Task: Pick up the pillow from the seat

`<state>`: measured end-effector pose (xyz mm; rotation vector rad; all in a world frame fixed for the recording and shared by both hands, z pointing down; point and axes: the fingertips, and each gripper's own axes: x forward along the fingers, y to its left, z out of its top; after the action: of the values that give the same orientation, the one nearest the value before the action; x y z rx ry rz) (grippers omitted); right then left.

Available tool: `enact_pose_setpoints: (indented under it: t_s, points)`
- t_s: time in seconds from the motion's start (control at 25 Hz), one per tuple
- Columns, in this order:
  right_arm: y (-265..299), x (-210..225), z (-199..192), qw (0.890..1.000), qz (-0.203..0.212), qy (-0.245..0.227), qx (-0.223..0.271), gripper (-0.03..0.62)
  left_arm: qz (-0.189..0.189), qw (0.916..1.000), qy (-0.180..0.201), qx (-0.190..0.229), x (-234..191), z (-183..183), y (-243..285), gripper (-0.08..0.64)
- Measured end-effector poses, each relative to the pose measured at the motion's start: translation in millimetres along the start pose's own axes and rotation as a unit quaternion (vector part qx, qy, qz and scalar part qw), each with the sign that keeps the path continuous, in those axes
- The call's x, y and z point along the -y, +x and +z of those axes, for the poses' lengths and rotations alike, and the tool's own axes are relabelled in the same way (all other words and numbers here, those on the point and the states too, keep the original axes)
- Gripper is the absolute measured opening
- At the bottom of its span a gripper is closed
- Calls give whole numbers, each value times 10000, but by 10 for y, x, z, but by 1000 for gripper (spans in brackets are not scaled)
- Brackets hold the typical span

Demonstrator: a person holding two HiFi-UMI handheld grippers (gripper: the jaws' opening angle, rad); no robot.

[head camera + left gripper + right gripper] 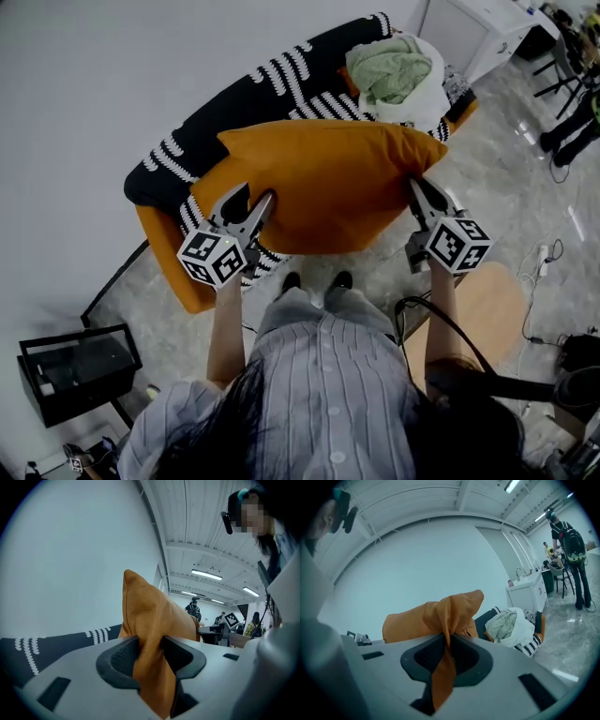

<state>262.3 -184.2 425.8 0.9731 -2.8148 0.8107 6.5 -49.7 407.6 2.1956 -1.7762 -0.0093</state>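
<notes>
An orange pillow hangs in the air in front of the sofa seat, stretched between both grippers. My left gripper is shut on its left edge, and the orange fabric bunches thickly between the black pads. My right gripper is shut on its right corner, where a thin fold of the pillow is pinched between the pads. The pillow rises above the jaws in the right gripper view.
The orange sofa carries a black throw with white stripes and a white and green bundle of cloth at its right end. A black box stands on the floor at lower left. Cables lie at right.
</notes>
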Motion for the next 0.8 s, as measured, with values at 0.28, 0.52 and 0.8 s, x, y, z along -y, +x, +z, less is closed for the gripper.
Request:
enact_pose_setpoints:
  t_s: [0.28, 0.52, 0.8]
  points:
    - [84, -419, -177, 9998, 51, -148, -120, 55, 73, 9999, -101, 17, -241, -43, -419, 178]
    - [73, -842, -387, 9998, -81, -174, -61, 55, -45, 9998, -161, 55, -443, -105, -833, 176]
    - [-3, -1443, -764, 9995, -251, -163, -49, 55, -180, 9996, -184, 90, -713, -182, -1444, 175]
